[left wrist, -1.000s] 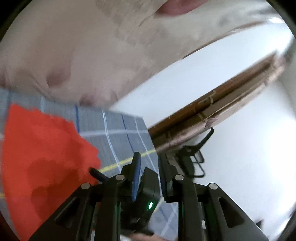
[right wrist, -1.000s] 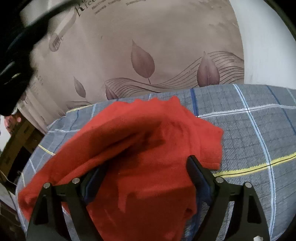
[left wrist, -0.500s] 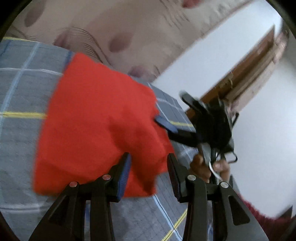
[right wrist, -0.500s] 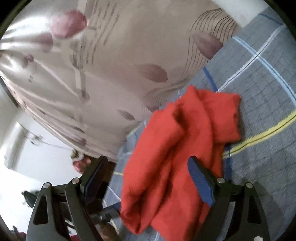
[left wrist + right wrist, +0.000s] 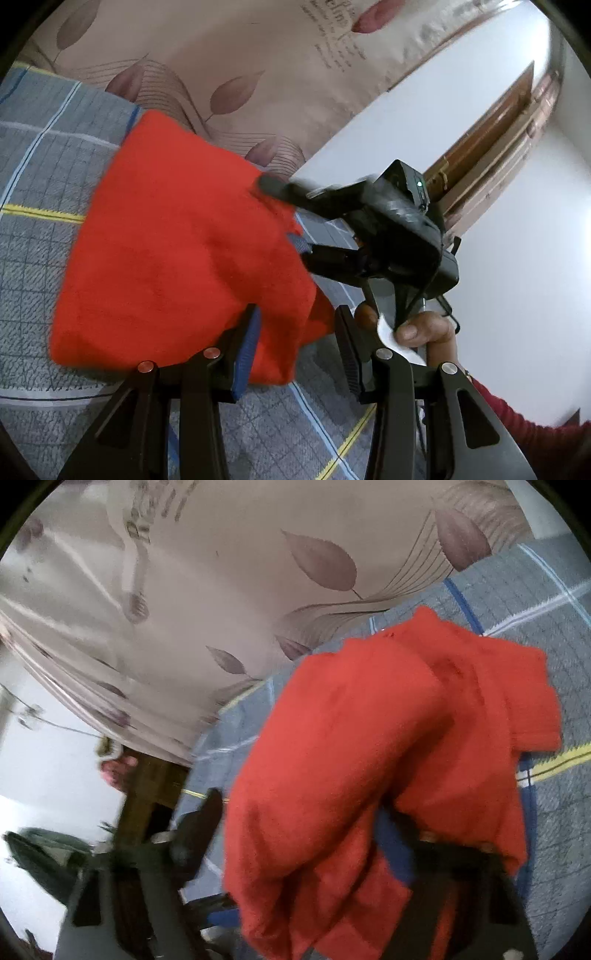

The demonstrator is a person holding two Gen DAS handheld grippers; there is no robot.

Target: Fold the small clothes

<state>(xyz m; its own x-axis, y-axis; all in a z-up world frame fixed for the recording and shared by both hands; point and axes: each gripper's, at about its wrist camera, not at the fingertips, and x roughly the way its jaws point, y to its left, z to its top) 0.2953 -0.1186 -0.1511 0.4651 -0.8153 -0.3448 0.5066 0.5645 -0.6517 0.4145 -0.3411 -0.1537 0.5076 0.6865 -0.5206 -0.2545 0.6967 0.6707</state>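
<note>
The left gripper (image 5: 295, 339) is waiting with its jaws apart, and the near corner of the red cloth (image 5: 177, 251) is lying loose between them. The right gripper (image 5: 291, 218), at two o'clock from it, has just been closing and is pinching the cloth's far edge. The cloth is sitting bunched on the checked bedsheet (image 5: 40, 155), so the folding is only starting.
</note>
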